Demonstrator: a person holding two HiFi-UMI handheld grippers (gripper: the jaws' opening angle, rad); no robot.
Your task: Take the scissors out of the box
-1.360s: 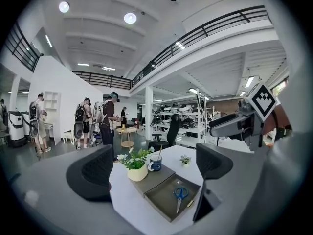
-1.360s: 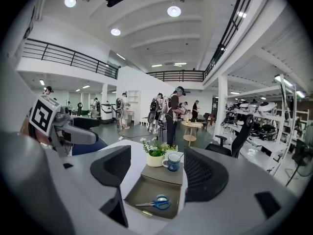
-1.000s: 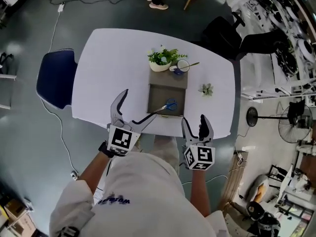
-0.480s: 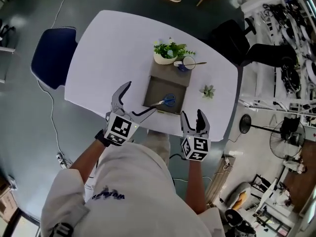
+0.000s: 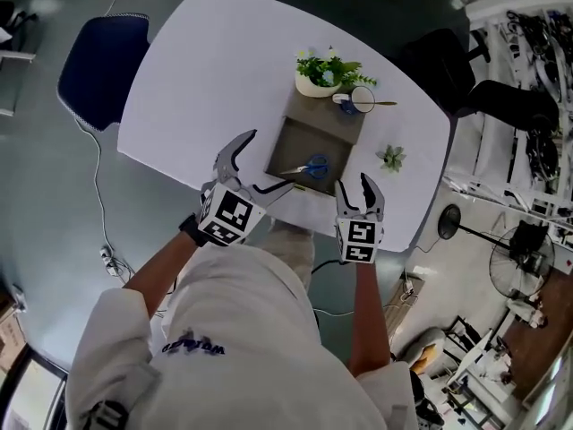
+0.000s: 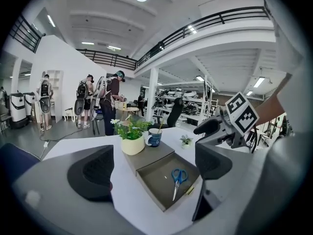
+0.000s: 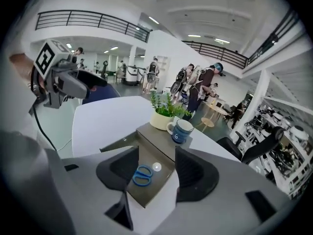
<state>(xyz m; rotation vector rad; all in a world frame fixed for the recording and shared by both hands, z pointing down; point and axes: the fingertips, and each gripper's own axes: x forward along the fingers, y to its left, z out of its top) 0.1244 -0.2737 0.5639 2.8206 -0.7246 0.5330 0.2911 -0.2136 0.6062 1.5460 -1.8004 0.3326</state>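
Currently holds left gripper wide open and empty at the near-left corner of the box, by the table's near edge. Holds right gripper at that edge just right of the box, jaws just closing partway, nothing between them. Sees scissors lying flat inside the box, untouched.
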